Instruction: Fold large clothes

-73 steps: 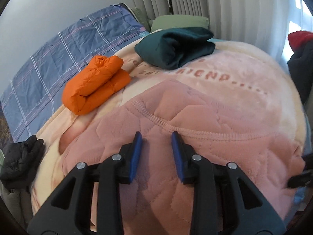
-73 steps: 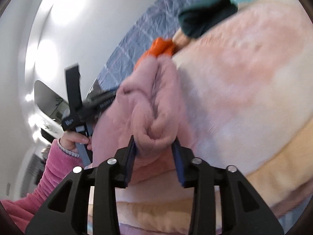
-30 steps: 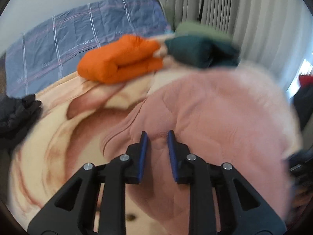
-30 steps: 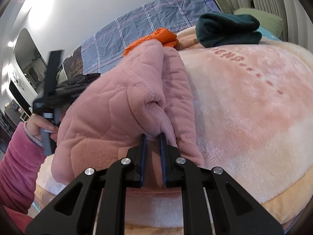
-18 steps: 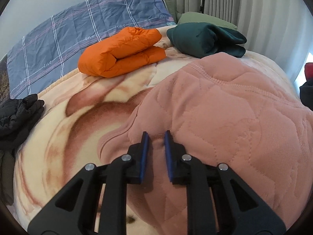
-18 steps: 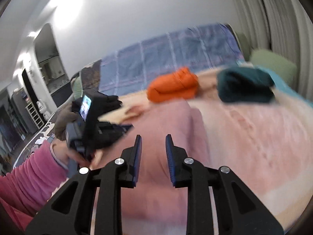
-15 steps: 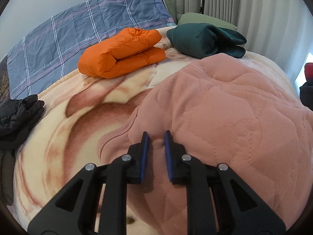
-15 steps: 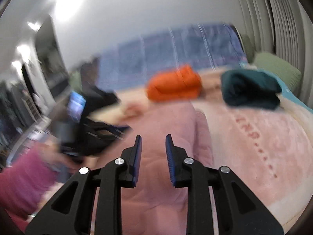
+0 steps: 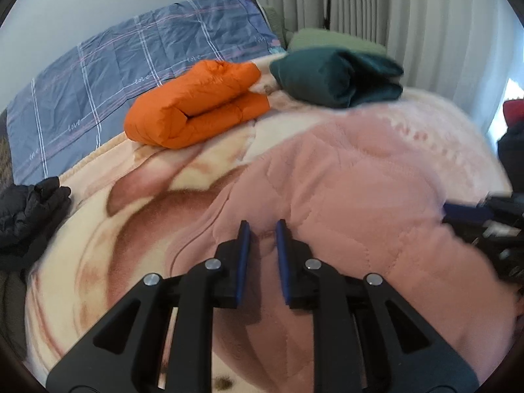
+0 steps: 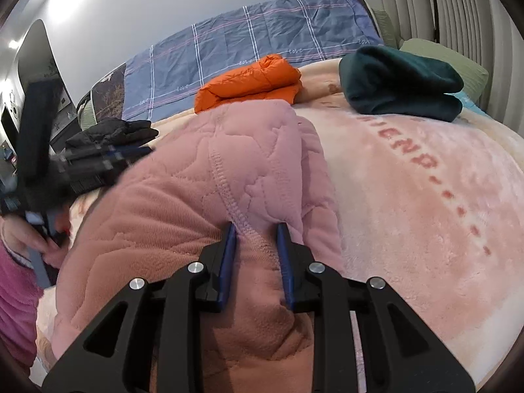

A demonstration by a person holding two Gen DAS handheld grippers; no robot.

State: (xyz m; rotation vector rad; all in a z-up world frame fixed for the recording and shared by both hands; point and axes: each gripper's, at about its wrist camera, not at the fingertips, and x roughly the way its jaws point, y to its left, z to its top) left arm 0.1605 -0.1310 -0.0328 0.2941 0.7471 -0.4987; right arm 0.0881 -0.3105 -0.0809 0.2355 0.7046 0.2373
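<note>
Four fingers [image 9: 244,255] (two grippers), one garment [image 10: 183,203]

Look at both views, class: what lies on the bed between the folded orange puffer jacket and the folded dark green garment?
Only a bare strip of peach plush blanket separates orange puffer jacket from dark green garment, shown clearest in the right wrist view.
</note>
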